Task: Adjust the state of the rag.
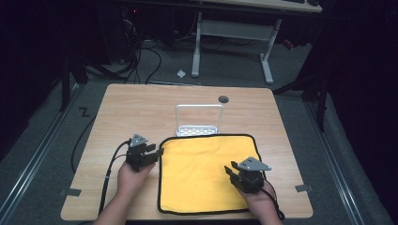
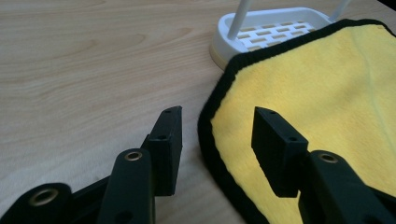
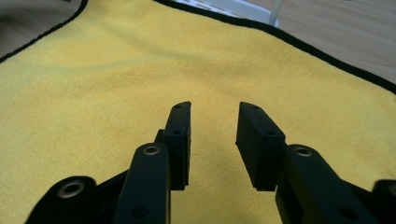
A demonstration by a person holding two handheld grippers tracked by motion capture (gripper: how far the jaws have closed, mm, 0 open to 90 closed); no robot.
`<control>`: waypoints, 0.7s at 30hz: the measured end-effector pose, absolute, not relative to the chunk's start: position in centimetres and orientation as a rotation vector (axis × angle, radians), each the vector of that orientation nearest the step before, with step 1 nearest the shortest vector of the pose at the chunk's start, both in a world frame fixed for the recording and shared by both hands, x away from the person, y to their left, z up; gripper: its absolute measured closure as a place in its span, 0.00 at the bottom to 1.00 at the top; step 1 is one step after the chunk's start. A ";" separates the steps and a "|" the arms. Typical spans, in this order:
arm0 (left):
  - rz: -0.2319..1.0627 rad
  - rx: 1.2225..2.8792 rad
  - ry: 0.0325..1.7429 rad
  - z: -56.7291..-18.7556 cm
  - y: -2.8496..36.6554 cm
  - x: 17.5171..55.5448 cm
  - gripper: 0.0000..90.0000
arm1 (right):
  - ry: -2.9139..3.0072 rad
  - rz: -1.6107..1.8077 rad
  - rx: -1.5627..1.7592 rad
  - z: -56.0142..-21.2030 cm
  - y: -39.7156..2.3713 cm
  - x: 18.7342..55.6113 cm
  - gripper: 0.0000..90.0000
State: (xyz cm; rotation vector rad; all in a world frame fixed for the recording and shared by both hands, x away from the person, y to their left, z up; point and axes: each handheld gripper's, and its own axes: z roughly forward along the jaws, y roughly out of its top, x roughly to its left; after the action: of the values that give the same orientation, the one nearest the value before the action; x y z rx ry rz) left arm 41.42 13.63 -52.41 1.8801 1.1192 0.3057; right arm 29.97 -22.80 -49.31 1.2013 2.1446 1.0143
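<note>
Our left gripper (image 1: 156,151) straddles the left hem of the yellow cloth (image 1: 202,173), jaws apart and empty; closing here may pinch only the trim and slip. The cloth lies flat, touching the white rack (image 1: 199,123). Our right gripper (image 1: 230,170) hovers open, empty, and could bunch the cloth.

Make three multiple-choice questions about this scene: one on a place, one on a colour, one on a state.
1. Where does the white rack stand?
A. at the cloth's far edge
B. on the floor
C. in a hand

2. What colour is the cloth?
A. blue with white border
B. yellow with black border
C. plain red

3. How do the left gripper jaws stand?
A. shut on the rack
B. shut on a cup
C. open, astride the cloth's edge

Answers: 1 A, the rack touches the far border. 2 B, both gripper views show it. 3 C, a gap shows between them, nothing pinched.
</note>
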 end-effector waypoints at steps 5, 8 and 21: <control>0.294 1.874 1.097 -53.1 12.7 42.6 0.59 | 2.166 1.004 1.183 -50.1 -21.5 29.5 0.74; 0.257 1.906 1.087 -53.4 12.2 43.0 0.63 | 2.188 1.007 1.176 -50.4 -20.8 29.2 0.73; 0.199 1.930 1.068 -53.5 12.2 42.4 0.94 | 2.304 0.898 1.118 -52.5 -17.4 28.6 0.67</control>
State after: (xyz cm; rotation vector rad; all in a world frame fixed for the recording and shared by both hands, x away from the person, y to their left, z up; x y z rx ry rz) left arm 42.37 12.16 -53.52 1.9304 1.0676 0.1990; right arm 28.62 -17.36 -52.45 1.1176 2.3038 0.8979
